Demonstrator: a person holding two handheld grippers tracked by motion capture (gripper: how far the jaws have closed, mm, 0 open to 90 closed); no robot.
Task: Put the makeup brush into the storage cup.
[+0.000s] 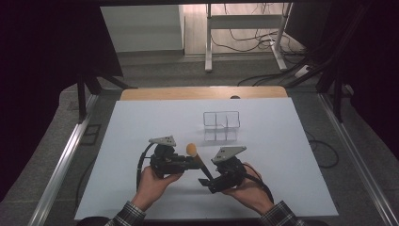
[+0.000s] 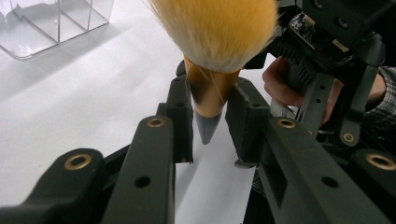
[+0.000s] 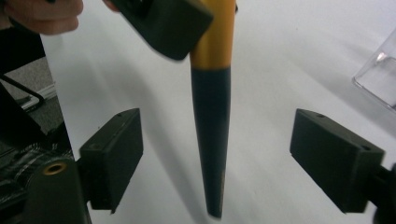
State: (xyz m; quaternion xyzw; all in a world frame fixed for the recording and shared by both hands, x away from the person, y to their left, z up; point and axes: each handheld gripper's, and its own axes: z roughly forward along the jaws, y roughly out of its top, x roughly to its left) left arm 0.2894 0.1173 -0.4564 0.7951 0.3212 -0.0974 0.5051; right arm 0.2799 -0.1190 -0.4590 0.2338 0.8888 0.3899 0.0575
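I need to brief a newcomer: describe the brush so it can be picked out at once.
Start at the white table and find the person's two hands near its front edge. Between them, the left tongs are shut on the makeup brush, while the right tongs stand open around its handle. It alone has a fluffy orange head, an orange ferrule and a dark tapered handle, unlike the clear organiser farther back.

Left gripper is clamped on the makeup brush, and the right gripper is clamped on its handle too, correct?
Not quite. The left gripper is clamped on the makeup brush, but the right gripper is open: in the right gripper view its pads stand well clear of the handle on both sides.
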